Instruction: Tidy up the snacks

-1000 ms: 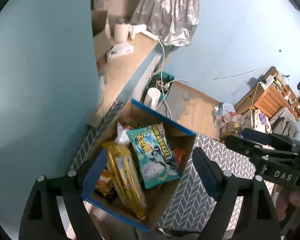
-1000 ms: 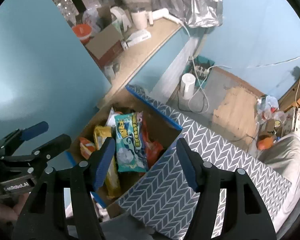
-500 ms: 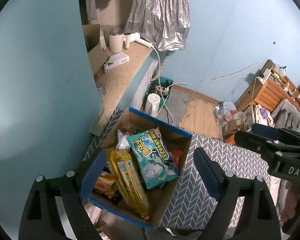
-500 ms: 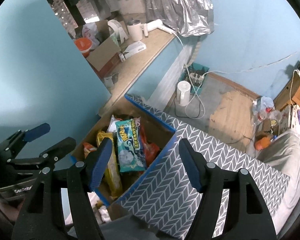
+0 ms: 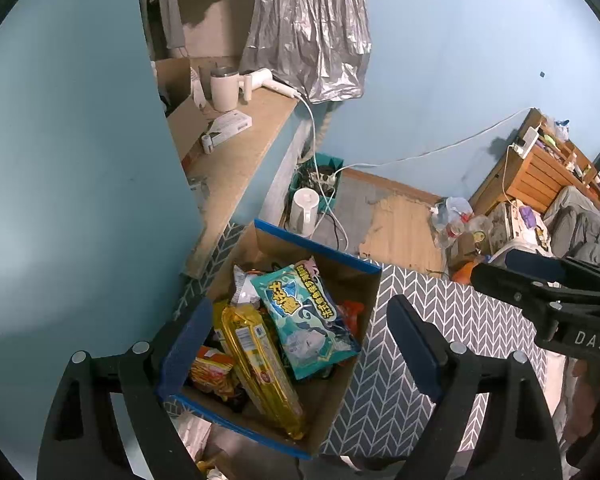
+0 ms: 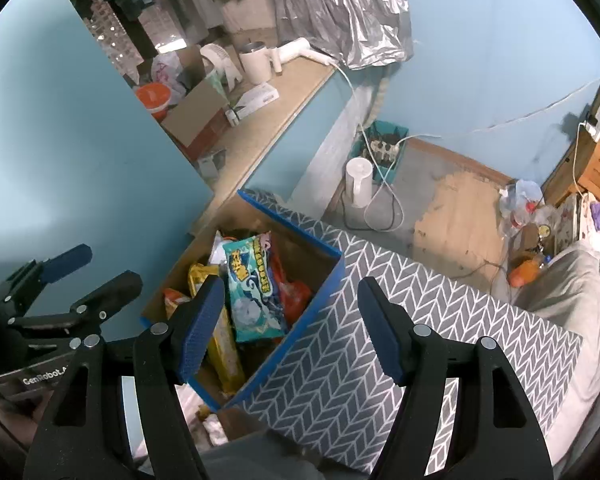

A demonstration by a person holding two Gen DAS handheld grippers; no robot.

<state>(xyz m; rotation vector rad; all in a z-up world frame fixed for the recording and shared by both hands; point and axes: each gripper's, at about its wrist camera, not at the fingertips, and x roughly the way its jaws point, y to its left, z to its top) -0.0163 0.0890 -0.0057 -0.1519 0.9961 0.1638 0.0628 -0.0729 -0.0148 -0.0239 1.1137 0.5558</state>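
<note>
The snacks are being kept in an open cardboard box (image 5: 342, 276) with blue edges, and the box is standing low in both views, next to a grey cover with a white zigzag pattern (image 6: 388, 320). A teal snack bag (image 5: 304, 320) with a cartoon picture and yellow writing is lying on top of the pile. The writing is too small to be read. A long yellow packet (image 5: 260, 364) is leaning beside it, and an orange packet (image 5: 212, 372) is tucked in at the low corner. A red packet (image 6: 294, 292) is lying on the far side of the teal bag.

The left gripper (image 5: 296, 344) is being held above the box and is being pointed steeply down at it. Its blue pads are being kept wide apart, and nothing is being held between them. The right gripper (image 6: 290, 324) is being held the same way, above the box's edge and the zigzag cover. Its pads are also being kept wide apart, with nothing gripped. Each gripper is being seen at the side of the other's view. The letters "DAS" are showing on the right one, and "GenRobot" is showing on the left one.

Farther out, a wooden shelf (image 5: 236, 160) is carrying a white cup (image 5: 224, 88), a white hair dryer (image 5: 262, 80) and a small white box (image 5: 230, 126). A white kettle (image 6: 358, 182) is standing on the floor behind the box.
</note>
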